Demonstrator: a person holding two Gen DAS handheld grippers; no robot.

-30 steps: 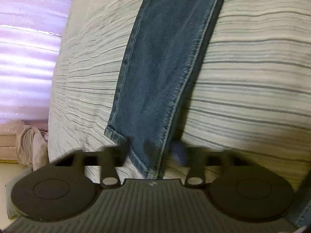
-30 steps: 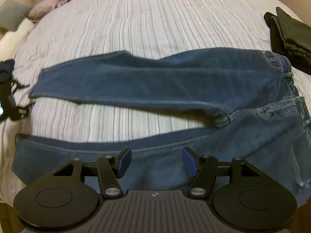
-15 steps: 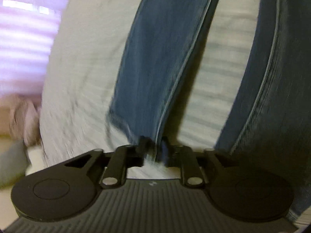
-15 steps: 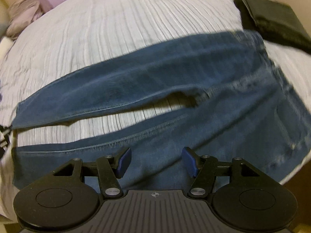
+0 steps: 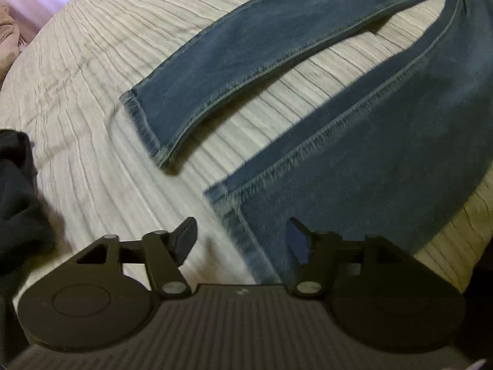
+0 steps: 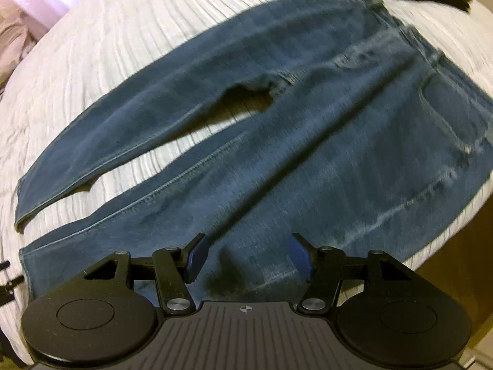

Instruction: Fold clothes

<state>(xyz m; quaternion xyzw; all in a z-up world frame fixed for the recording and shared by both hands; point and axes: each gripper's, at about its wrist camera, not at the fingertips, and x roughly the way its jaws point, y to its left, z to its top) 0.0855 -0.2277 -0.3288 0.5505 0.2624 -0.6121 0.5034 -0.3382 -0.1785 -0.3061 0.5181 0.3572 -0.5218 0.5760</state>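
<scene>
Lying spread: one pair of jeans (image 6: 277,141), two legs, both jaws apart

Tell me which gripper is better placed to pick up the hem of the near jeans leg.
Probably the left gripper: open, with the near hem just ahead. The right gripper, also open, hovers over the thigh of the jeans.

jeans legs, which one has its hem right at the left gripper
The near leg: its hem lies between the open fingers of the left gripper. The far leg ends higher on the striped bedcover, well clear.
</scene>
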